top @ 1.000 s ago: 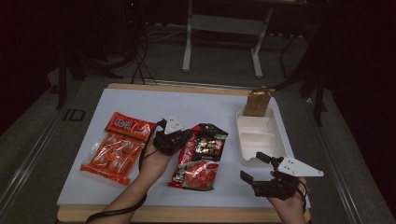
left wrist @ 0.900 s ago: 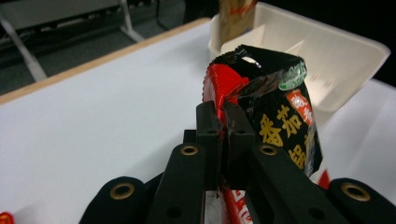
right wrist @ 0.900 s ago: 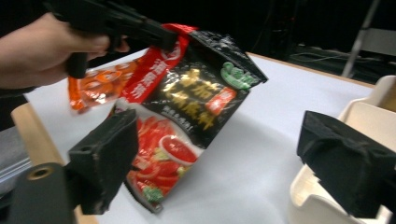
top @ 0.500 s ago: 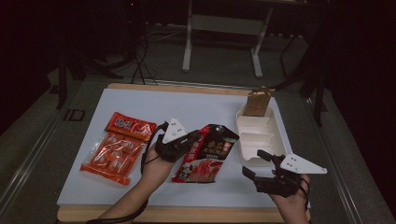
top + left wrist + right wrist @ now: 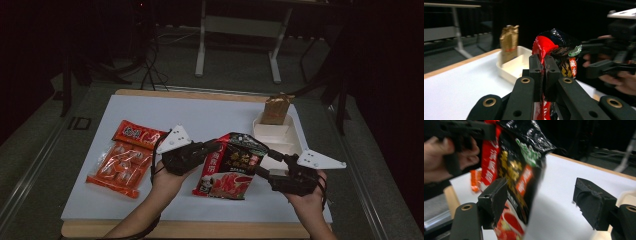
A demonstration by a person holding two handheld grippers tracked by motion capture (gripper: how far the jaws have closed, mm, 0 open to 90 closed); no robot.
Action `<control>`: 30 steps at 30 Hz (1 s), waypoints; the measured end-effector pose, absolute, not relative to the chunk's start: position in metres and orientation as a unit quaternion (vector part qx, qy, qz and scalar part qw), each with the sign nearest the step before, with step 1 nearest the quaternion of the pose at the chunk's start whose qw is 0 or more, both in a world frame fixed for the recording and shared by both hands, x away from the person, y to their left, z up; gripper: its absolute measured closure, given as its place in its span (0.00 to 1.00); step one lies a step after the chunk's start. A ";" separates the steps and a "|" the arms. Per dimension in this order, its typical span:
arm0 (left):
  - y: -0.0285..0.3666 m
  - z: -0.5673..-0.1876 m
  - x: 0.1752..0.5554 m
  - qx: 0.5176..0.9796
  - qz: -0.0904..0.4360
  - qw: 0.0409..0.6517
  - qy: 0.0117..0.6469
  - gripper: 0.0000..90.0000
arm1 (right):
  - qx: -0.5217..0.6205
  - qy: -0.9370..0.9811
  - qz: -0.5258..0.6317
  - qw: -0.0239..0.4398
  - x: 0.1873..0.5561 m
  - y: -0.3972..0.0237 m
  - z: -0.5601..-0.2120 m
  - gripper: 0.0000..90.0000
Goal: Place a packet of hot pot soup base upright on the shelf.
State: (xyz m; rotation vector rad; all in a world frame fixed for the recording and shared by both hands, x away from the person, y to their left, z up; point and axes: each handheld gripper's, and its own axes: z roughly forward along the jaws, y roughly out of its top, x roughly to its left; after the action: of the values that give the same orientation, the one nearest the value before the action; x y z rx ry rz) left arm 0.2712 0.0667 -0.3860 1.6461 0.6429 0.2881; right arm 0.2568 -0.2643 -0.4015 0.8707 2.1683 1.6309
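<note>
A black and red snack bag (image 5: 231, 167) hangs tilted above the white table sheet, its lower end still near the sheet. My left gripper (image 5: 216, 145) is shut on its upper left edge; in the left gripper view the jaws (image 5: 543, 62) pinch the bag (image 5: 559, 47). My right gripper (image 5: 267, 165) is at the bag's right side. Its jaws have just been closing. In the right gripper view they (image 5: 541, 192) still stand apart, with the bag's edge (image 5: 519, 165) between them near the left jaw and the right pad well clear of it.
Two orange snack packs (image 5: 120, 162) lie at the left of the sheet. A white tray (image 5: 280, 137) sits at the back right with a brown pouch (image 5: 276, 110) standing at its far end. The table's front edge (image 5: 200, 229) is close to both hands.
The left gripper has lifted the bag's upper edge off the sheet. The right gripper has moved left and up to the bag's right side, and its jaws have narrowed.
</note>
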 end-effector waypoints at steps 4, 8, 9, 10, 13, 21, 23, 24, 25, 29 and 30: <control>0.068 -0.386 0.270 0.696 0.106 0.653 0.279 0.98 | 0.288 0.744 0.592 0.113 0.263 -0.259 -0.395 0.50; 0.068 -0.386 0.268 0.687 0.103 0.665 0.274 0.98 | 0.280 0.742 0.600 0.106 0.265 -0.257 -0.388 0.59; 0.067 -0.385 0.268 0.689 0.103 0.665 0.271 0.98 | 0.279 0.740 0.602 0.109 0.265 -0.257 -0.387 0.60; 0.066 -0.386 0.267 0.690 0.108 0.663 0.270 0.98 | 0.276 0.739 0.604 0.107 0.265 -0.256 -0.386 0.62; 0.064 -0.388 0.267 0.692 0.107 0.661 0.270 0.98 | 0.268 0.738 0.610 0.110 0.265 -0.255 -0.383 0.70; 0.065 -0.398 0.272 0.688 0.104 0.667 0.266 0.97 | 0.257 0.754 0.593 0.114 0.267 -0.254 -0.370 0.86; 0.067 -0.398 0.275 0.686 0.088 0.672 0.265 0.97 | 0.255 0.759 0.587 0.117 0.267 -0.254 -0.366 0.86; 0.067 -0.397 0.275 0.684 0.087 0.675 0.264 0.97 | 0.253 0.760 0.586 0.119 0.267 -0.254 -0.364 0.86; 0.067 -0.396 0.275 0.685 0.090 0.675 0.259 0.96 | 0.249 0.762 0.585 0.121 0.267 -0.253 -0.362 0.86; 0.068 -0.391 0.275 0.690 0.097 0.669 0.259 0.85 | 0.240 0.761 0.590 0.122 0.268 -0.256 -0.355 0.86; 0.068 -0.390 0.274 0.693 0.100 0.665 0.260 0.80 | 0.238 0.761 0.591 0.122 0.269 -0.257 -0.353 0.86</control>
State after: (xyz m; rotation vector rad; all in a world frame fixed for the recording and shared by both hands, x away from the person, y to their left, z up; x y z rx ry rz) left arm 0.2744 0.0682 -0.3895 1.5639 0.5864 0.2260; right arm 0.2686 -0.2566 -0.3529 0.6950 2.2206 1.7252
